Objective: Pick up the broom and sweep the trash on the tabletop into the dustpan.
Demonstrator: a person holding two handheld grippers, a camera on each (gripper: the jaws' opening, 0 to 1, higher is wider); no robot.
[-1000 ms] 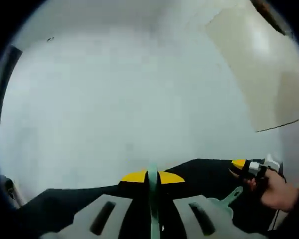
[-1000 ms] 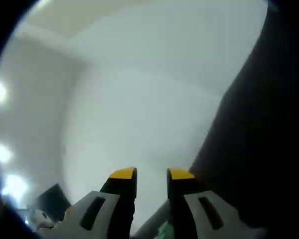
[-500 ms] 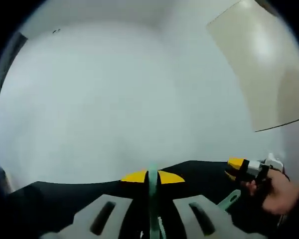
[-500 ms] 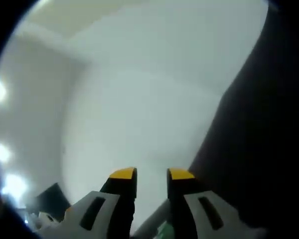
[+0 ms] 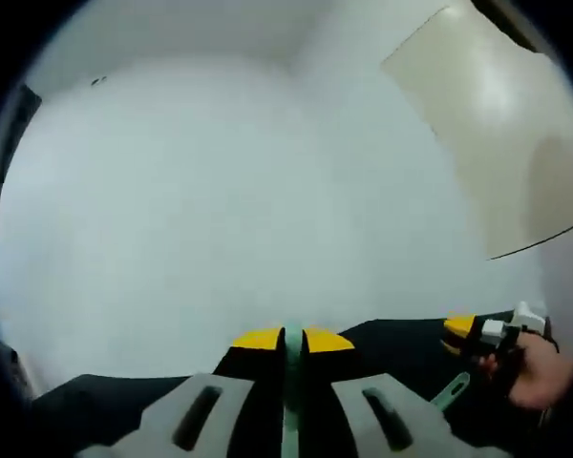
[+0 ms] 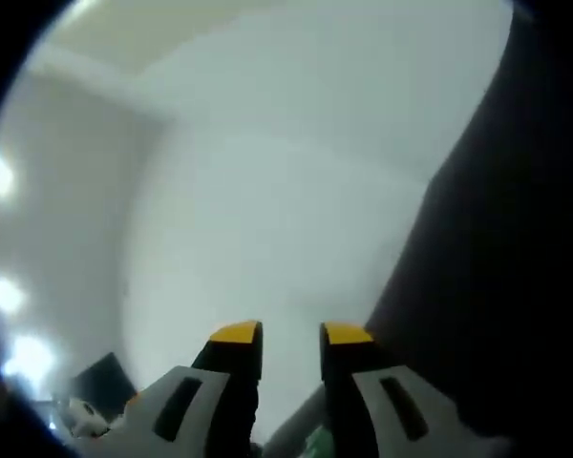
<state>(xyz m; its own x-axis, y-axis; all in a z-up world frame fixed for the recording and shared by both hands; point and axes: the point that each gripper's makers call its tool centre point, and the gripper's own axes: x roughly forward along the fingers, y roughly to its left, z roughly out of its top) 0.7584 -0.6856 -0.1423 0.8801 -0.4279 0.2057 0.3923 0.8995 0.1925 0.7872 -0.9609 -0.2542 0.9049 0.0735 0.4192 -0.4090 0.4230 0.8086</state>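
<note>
The left claw (image 5: 293, 339) was seen clenched on a thin green blade-like piece (image 5: 291, 382), its yellow tips pressed against either side; this was judged to be a handle, though of broom or dustpan could not be told, since the view was blurred. The piece's long axis ran straight up between the jaws, along the claw's own line. Beyond it a dark surface (image 5: 392, 343) was made out, and a pale wall (image 5: 220, 191) above.

To the right in the left gripper view, the right claw (image 5: 463, 329) was seen held in a person's hand (image 5: 530, 367), with a green handle end (image 5: 451, 391) just below it. In the right gripper view the right claw (image 6: 289, 334) was shown with a narrow gap between its tips, and a grey-green shaft (image 6: 301, 434) was gripped lower down between the jaws, it seemed.

No trash and no dustpan pan were made out, so nothing could be said of contents. Both claws were pointed well up from the surface.
</note>
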